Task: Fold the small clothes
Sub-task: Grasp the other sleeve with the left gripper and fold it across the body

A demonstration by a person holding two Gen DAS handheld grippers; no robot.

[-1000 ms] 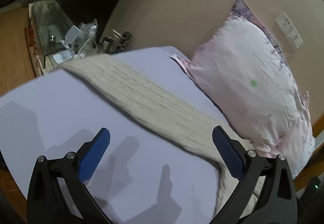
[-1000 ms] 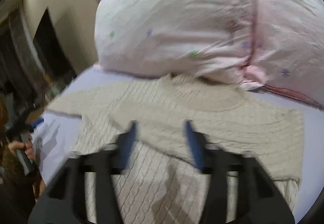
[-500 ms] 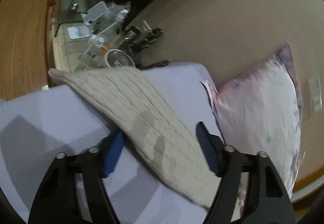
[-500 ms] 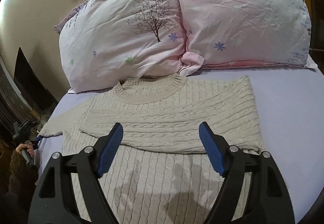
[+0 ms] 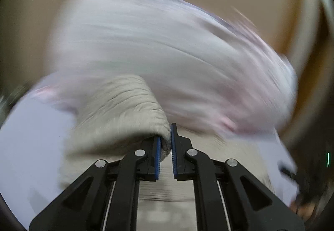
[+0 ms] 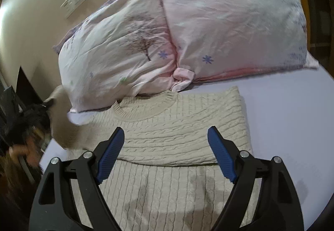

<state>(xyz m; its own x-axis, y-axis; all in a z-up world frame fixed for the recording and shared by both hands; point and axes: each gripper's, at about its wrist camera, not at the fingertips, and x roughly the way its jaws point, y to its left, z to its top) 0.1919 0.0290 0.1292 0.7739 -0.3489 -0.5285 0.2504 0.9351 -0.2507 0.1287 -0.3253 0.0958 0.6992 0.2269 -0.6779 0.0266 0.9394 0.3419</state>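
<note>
A beige cable-knit sweater (image 6: 183, 130) lies front-up on the lavender bed sheet (image 6: 292, 109), its collar just below two floral pillows (image 6: 158, 38); one sleeve is already laid across the chest. The other sleeve (image 5: 125, 109) is lifted off the sheet, its cuff pinched between the blue pads (image 5: 158, 151) of the left gripper (image 5: 166, 143), jaws pressed together on the knit. Judged as the step in hand: carrying this sleeve inward over the body. To do it well, the cuff should travel low and level across the chest, the crease falling along the shoulder line, and release should come only once the sleeve lies flat and parallel to the first fold; a loose knit stretches and sags if pulled hard. The left view is smeared, so its exact height above the cloth cannot be told. The right gripper (image 6: 165, 143) hovers over the sweater's midsection, jaws spread wide and holding nothing, pointed toward the pillows, well placed to press the body down.
</note>
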